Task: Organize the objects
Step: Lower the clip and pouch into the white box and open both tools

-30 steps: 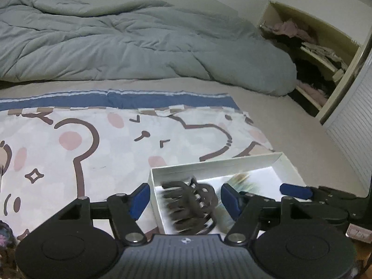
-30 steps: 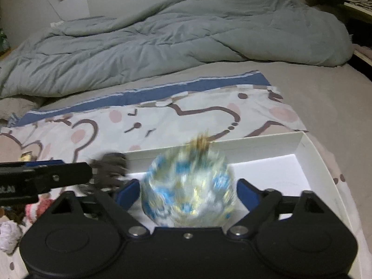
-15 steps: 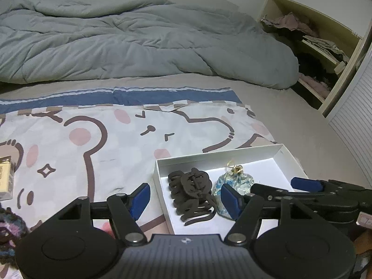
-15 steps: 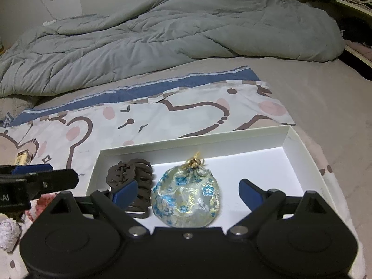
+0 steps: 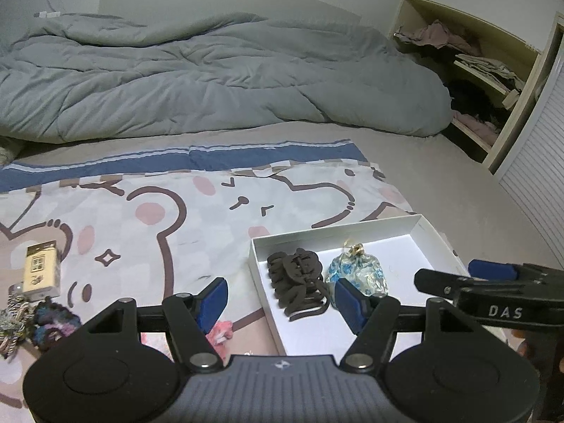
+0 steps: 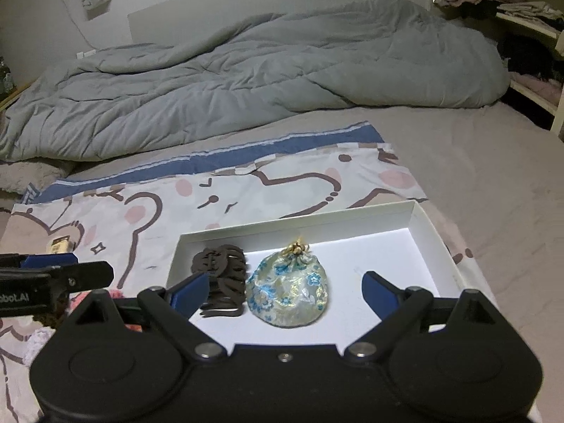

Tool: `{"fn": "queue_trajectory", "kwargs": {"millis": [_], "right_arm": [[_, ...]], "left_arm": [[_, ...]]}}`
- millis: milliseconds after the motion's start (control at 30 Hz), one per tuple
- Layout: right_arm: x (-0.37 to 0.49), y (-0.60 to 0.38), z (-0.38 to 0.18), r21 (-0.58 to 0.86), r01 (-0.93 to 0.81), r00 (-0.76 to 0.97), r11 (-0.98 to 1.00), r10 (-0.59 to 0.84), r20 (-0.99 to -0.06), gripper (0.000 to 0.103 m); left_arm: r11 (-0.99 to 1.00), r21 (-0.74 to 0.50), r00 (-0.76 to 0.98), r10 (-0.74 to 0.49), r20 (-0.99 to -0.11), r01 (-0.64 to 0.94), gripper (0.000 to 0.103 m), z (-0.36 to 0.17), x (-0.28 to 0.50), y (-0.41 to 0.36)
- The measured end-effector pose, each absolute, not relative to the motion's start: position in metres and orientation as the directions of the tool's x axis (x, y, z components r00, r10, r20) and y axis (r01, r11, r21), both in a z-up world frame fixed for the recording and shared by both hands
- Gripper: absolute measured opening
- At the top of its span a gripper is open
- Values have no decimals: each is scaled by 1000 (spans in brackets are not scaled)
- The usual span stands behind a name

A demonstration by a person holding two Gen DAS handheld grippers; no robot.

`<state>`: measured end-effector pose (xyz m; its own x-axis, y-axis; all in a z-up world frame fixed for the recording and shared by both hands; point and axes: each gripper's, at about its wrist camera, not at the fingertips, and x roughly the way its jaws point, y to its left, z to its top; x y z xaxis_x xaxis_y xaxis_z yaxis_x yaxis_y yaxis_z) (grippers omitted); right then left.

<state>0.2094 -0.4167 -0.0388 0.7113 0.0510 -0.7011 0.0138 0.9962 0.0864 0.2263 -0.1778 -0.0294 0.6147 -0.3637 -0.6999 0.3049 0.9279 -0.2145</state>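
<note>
A white open box (image 5: 338, 234) (image 6: 433, 243) lies on the bear-print sheet. Inside at its left end lie a dark brown hair claw clip (image 5: 299, 282) (image 6: 222, 278) and, beside it, a blue-and-gold floral pouch (image 5: 357, 275) (image 6: 287, 294). My left gripper (image 5: 280, 299) is open and empty, above the box's left edge. My right gripper (image 6: 285, 290) is open and empty, just in front of the pouch. The right gripper also shows in the left wrist view (image 5: 486, 292), and the left gripper in the right wrist view (image 6: 53, 275).
A small yellow box (image 5: 38, 269) (image 6: 60, 245), a dark crocheted scrunchie (image 5: 51, 320), a braided cord (image 5: 12, 317) and a pink scrunchie (image 5: 220, 331) lie on the sheet left of the white box. A grey duvet (image 5: 211, 81) fills the back. Shelves with clothes (image 5: 469, 81) stand right.
Both grippers let go: the clip and the pouch now lie in the box. Both grippers have drawn back and up from the box.
</note>
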Motion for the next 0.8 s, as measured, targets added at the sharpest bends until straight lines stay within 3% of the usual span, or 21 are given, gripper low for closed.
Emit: {"fn": "queue_trajectory", "kwargs": {"millis": [367, 567, 633, 800], "right_arm": [[172, -414, -11, 75, 31, 724, 997, 29, -689, 94], [148, -408, -1, 74, 35, 736, 997, 25, -677, 95], [141, -404, 2, 74, 29, 742, 997, 28, -670, 95], [126, -398, 4, 68, 25, 749, 997, 26, -662, 95]], "left_arm": [[931, -202, 619, -355, -701, 304, 70, -12, 193, -162], [936, -172, 630, -335, -701, 307, 83, -7, 175, -152], [938, -160, 633, -327, -702, 307, 92, -8, 169, -147], [946, -134, 651, -301, -697, 294, 98, -7, 158, -134]]}}
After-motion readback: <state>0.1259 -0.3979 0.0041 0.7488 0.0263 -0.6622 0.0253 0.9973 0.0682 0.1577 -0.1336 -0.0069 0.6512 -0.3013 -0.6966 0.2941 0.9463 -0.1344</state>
